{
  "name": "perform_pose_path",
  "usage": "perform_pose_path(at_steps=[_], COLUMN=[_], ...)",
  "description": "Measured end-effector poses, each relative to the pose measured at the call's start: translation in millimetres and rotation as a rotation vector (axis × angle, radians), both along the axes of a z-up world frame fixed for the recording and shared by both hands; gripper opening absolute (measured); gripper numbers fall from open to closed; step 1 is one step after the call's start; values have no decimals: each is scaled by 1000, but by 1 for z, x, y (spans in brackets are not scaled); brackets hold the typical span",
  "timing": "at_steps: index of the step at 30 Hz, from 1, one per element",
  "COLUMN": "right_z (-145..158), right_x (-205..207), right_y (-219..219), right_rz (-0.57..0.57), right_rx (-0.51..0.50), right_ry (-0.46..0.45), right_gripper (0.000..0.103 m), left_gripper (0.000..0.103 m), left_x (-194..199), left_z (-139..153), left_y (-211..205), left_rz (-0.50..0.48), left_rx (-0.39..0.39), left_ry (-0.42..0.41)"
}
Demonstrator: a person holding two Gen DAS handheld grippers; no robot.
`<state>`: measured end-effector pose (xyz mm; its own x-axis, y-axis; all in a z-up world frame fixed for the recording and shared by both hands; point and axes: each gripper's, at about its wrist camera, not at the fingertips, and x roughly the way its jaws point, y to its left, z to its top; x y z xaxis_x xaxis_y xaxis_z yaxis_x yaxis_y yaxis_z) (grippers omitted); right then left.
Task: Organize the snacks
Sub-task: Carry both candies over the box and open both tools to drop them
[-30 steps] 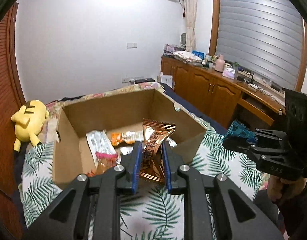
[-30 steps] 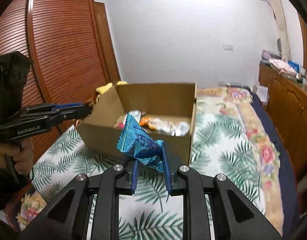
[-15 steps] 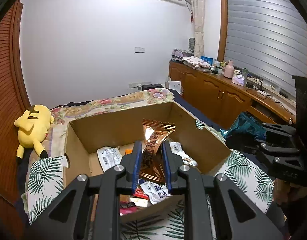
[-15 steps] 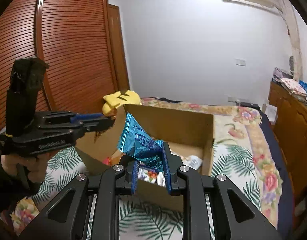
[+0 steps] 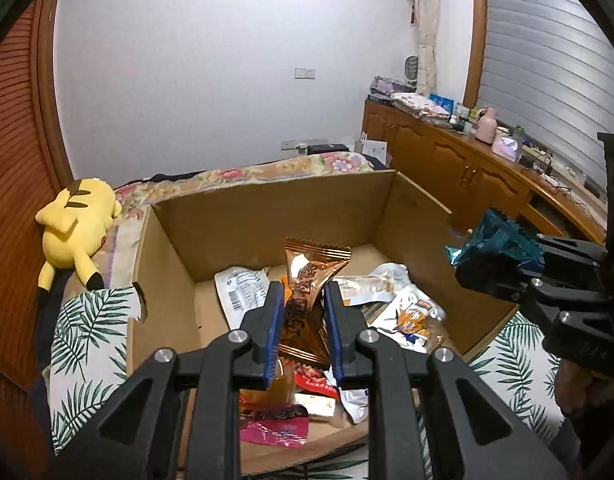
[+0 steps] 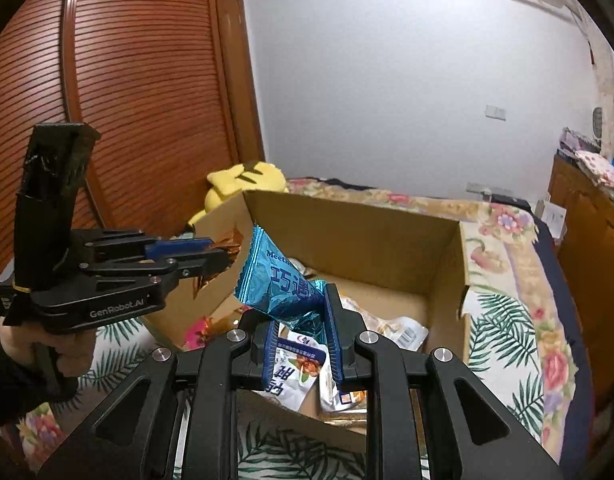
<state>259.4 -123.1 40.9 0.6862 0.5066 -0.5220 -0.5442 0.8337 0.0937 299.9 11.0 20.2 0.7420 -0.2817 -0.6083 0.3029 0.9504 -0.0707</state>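
Both grippers over the cardboard box (image 5: 267, 216) on a leaf-print bedspread (image 5: 91, 332)

Left view: left gripper (image 5: 303, 316) pinches a copper snack packet (image 5: 307, 276) above the box; yellow plush (image 5: 77, 220) beside it. Right view: right gripper (image 6: 299, 320) clamps a blue snack packet (image 6: 275, 284), Chinese lettering, "Meet" legible; other gripper's body reads "GenRobot.AI".

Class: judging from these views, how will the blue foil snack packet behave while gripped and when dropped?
The blue foil packet, pinched by the right gripper, looks crinkly and floppy. Probably light, since a corner pinch holds it. Glossy foil may slip.
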Motion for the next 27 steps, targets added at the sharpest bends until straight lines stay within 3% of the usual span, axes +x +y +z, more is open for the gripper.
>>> perform_pose_path(at_steps=[11,17,27], right_z=[-21,-26,-9], right_x=[14,15,-20], right_y=[10,10,3], right_rz=[-14,-29,-49], right_rx=[-34,-37,-3], right_ry=[47,76,57], right_gripper=[21,31,32], left_gripper=[21,35,38], left_x=[4,-2,-50], left_z=[-12,-9,16], left_y=[-1,-2,0], left_rz=[34,56,70], left_rx=[27,39,54], left_ry=[26,27,-19])
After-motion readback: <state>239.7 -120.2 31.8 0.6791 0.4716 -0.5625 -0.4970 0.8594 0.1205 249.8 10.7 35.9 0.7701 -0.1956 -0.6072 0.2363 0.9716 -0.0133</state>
